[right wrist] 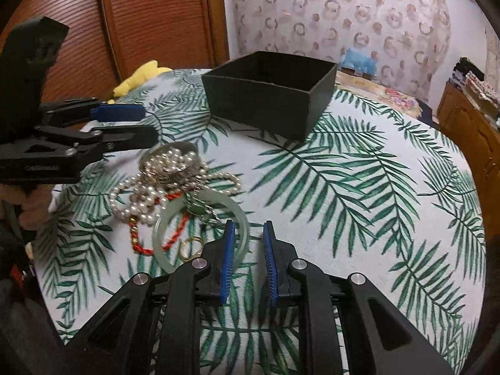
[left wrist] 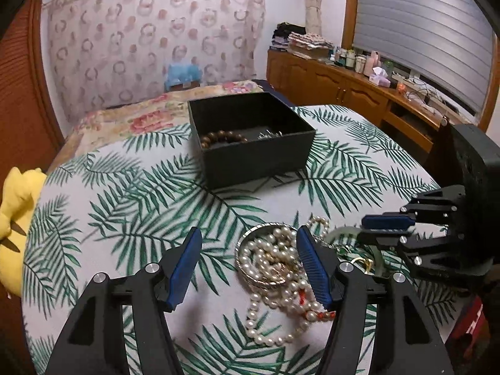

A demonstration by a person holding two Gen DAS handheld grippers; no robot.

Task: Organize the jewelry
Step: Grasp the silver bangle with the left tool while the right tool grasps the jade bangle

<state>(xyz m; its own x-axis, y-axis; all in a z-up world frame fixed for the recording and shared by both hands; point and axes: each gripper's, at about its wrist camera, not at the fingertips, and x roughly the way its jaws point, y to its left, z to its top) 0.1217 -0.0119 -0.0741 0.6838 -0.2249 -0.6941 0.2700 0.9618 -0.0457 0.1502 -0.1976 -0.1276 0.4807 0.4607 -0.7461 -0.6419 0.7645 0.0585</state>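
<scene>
My left hand-held gripper (left wrist: 248,264) hangs low over the bed's palm-leaf cover (left wrist: 131,193), its blue-padded fingers spread wide with nothing between them. Its right finger lies in front of the jewelry pile (left wrist: 278,268), a tangle of pearl strands (left wrist: 275,337) heaped on and around a silver bangle (left wrist: 250,243), with red cord (right wrist: 175,237) threaded through.

In the right wrist view my right hand-held gripper (right wrist: 248,262) sits at the near right edge of that pile. Its fingers are parted by a narrow gap and I see only the cover's print in that gap. The pale green jade bangle (right wrist: 162,218) lies flat at the pile's near side; its rim passes behind the left finger, and I cannot tell whether pad and rim touch. A small gold ring (right wrist: 191,248) lies inside the jade loop, close to that finger.

The black open box (left wrist: 250,156) stands farther off on the cover, well apart from the pile. Inside it, the left wrist view shows a brown wooden bead bracelet (left wrist: 222,137) on the left and something small and silvery (left wrist: 270,133) on the right, too small to identify.

A yellow plush toy (left wrist: 15,218) lies at the bed's left edge. A wooden cabinet (left wrist: 337,84) with bottles on top runs along the far right wall.
</scene>
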